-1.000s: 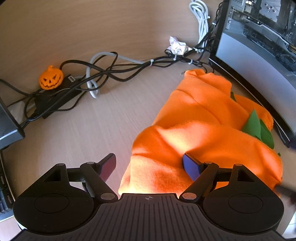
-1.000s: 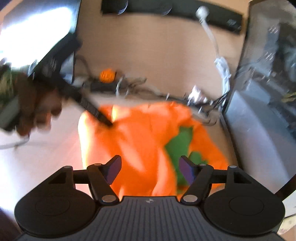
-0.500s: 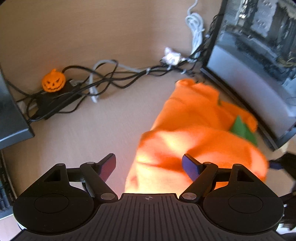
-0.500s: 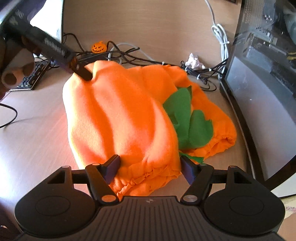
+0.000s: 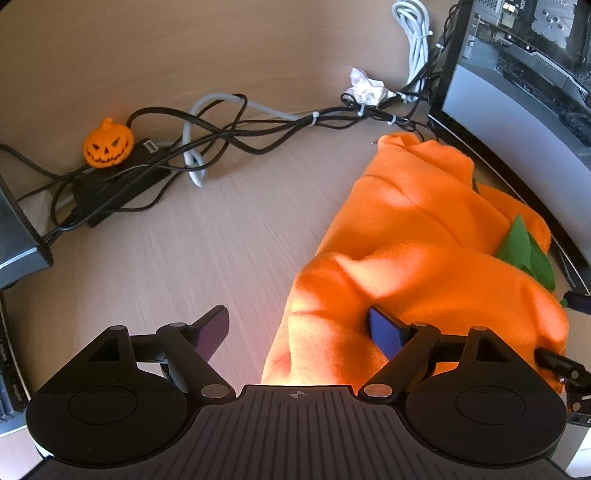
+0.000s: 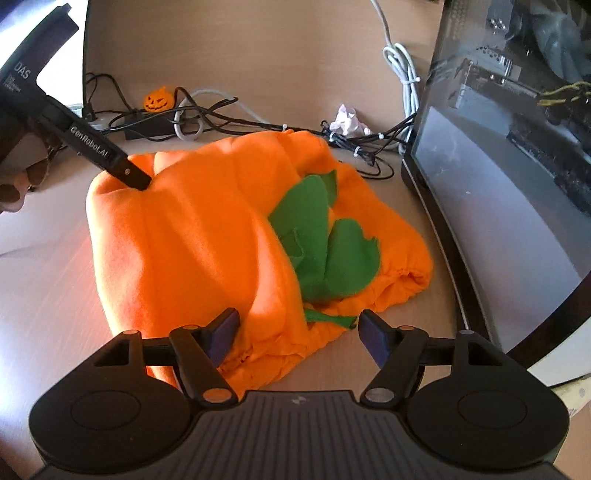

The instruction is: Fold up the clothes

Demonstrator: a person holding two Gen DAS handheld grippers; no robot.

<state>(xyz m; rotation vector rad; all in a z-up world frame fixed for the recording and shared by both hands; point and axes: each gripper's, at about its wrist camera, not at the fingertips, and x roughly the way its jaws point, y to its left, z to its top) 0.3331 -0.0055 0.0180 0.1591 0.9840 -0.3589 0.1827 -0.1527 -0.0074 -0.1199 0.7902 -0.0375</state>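
Note:
An orange fleece pumpkin garment (image 5: 424,229) with green felt leaves (image 6: 321,240) lies bunched on the wooden desk (image 5: 221,251). My left gripper (image 5: 295,317) hovers at its far left corner, jaws opening. The fabric's edge lies between them, the right finger rests on the fleece, and no pad presses it. In the right wrist view one left finger (image 6: 125,170) touches that corner of the garment (image 6: 207,229). My right gripper (image 6: 297,319) stands open over the near gathered hem, with hem fabric between its fingers but not pinched.
A computer case with a glass side (image 6: 498,166) stands along the garment's right. Tangled cables (image 5: 221,136), a small pumpkin figure (image 5: 108,144), crumpled paper (image 5: 365,86) and a coiled white cable (image 5: 413,33) line the back. A person's hand (image 6: 18,184) shows at the left.
The right gripper has come down and in to the garment's near hem, and its view has cleared from blur. The left gripper stays at the far corner.

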